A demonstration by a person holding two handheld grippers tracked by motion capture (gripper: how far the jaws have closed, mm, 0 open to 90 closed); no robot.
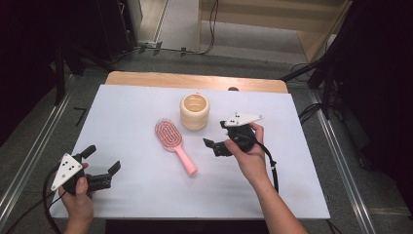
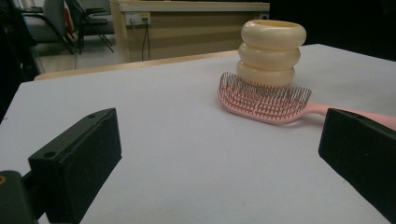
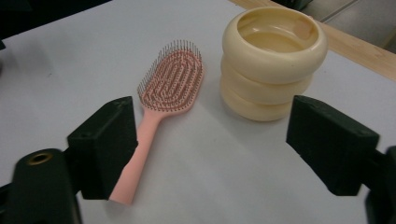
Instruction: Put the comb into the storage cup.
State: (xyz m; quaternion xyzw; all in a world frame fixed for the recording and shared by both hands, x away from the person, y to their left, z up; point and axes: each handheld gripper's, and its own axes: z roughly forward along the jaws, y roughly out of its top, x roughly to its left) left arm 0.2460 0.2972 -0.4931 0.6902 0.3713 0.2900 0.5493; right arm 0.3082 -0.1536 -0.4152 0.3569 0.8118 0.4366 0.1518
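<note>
A pink hairbrush (image 1: 174, 141) lies bristles up in the middle of the white table top (image 1: 136, 195), its handle toward the near right. Just behind it stands a cream ribbed cup (image 1: 195, 111), upright and empty. My right gripper (image 1: 214, 133) hovers to the right of the brush, open, nothing between its jaws. In the right gripper view, the right gripper (image 3: 215, 140) faces the brush (image 3: 170, 81) and the cup (image 3: 271, 60). My left gripper (image 1: 103, 158) rests open at the near left corner. In the left gripper view, the left gripper (image 2: 222, 140) points at the brush (image 2: 261, 100) and cup (image 2: 272, 51).
A wooden strip (image 1: 195, 80) runs along the table's far edge. Metal rails (image 1: 336, 146) flank both sides of the table. Cables lie on the floor (image 1: 185, 48) beyond it. Bare white surface spreads to the left of the brush.
</note>
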